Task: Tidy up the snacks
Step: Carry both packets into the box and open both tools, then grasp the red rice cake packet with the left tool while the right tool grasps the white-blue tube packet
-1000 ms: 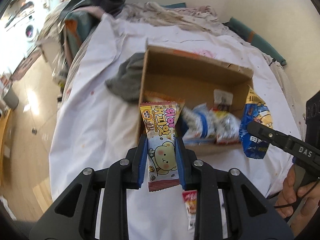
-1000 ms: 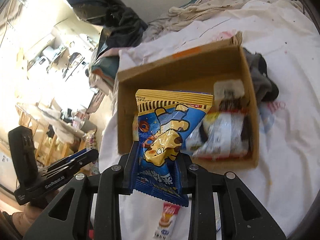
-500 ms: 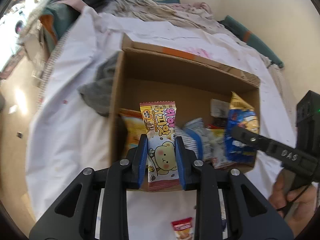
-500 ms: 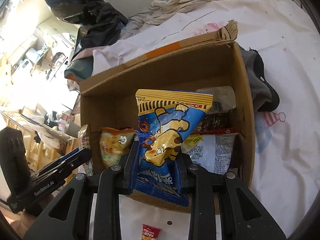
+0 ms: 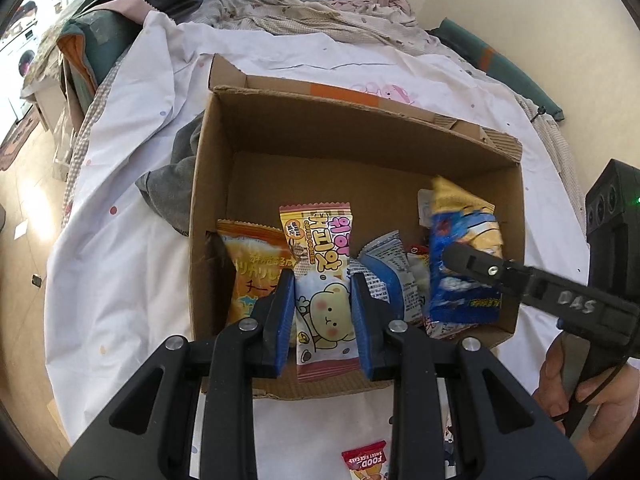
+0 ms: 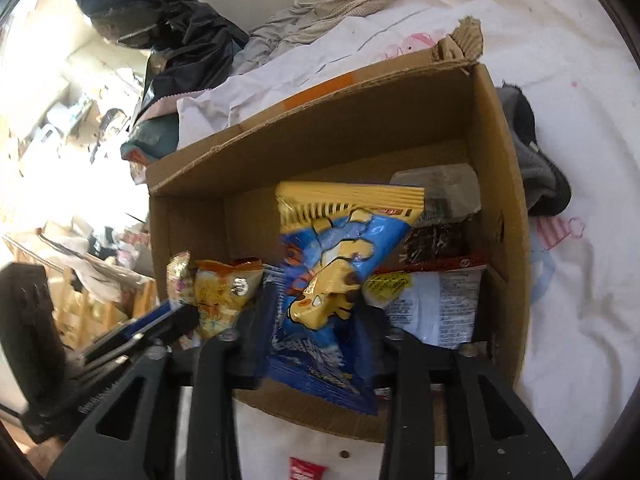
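Note:
An open cardboard box lies on a white sheet with several snack packets along its near side. My left gripper hangs over the near wall; its blue pads still touch a yellow-pink packet with a bear, held upright, and the jaws are just starting to open. My right gripper is over the same box with its jaws opening. The blue-and-yellow snack bag stands tilted between them, and the pads look clear of it. One finger of the right gripper shows in the left wrist view.
An orange packet and white-blue packets sit in the box. A small red packet lies on the sheet in front of it. Grey cloth is bunched against the box's side. Crumpled bedding is piled behind.
Both grippers came forward and down over the box's near side. The right jaws spread and the blue-and-yellow bag now tilts loose between them. The left grip looks the same.

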`<state>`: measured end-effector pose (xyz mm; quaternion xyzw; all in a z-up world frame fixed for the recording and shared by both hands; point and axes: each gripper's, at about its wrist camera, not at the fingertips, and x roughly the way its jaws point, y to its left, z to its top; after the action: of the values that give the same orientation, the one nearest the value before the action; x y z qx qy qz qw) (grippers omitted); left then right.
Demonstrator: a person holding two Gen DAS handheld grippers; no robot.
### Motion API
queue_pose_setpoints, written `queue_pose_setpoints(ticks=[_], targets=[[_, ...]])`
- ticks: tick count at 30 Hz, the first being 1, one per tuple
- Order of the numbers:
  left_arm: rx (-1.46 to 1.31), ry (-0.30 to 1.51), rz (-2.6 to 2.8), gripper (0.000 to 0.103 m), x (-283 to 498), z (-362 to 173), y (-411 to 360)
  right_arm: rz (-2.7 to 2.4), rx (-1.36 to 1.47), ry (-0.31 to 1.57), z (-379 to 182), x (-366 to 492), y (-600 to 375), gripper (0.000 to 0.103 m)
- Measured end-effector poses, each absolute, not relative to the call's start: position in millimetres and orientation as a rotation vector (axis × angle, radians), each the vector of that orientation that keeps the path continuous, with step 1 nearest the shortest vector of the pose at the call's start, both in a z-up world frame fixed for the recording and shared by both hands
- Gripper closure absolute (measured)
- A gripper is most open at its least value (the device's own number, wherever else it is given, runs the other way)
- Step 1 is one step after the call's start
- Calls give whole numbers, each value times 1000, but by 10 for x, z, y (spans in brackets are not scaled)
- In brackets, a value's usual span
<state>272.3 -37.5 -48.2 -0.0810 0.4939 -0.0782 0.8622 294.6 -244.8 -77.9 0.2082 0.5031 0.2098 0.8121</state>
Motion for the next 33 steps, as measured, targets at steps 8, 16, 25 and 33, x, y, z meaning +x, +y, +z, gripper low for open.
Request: queue_pose_setpoints(ticks=[8, 16, 25, 33], targets=[[-195, 1027, -153, 15, 2704, -447, -333, 382, 529, 1028, -726, 2933, -2664, 15], [-203, 1042, -134, 15, 2696, -474, -286, 373, 539, 1019, -683, 2929, -2732, 15], [-152, 987, -123, 15, 2506, -322, -329, 349, 546, 1031, -685, 2810, -2781, 15], [-136, 1018, -63, 15, 2208, -342, -309, 325, 524, 1042, -613, 2494, -2848, 15]])
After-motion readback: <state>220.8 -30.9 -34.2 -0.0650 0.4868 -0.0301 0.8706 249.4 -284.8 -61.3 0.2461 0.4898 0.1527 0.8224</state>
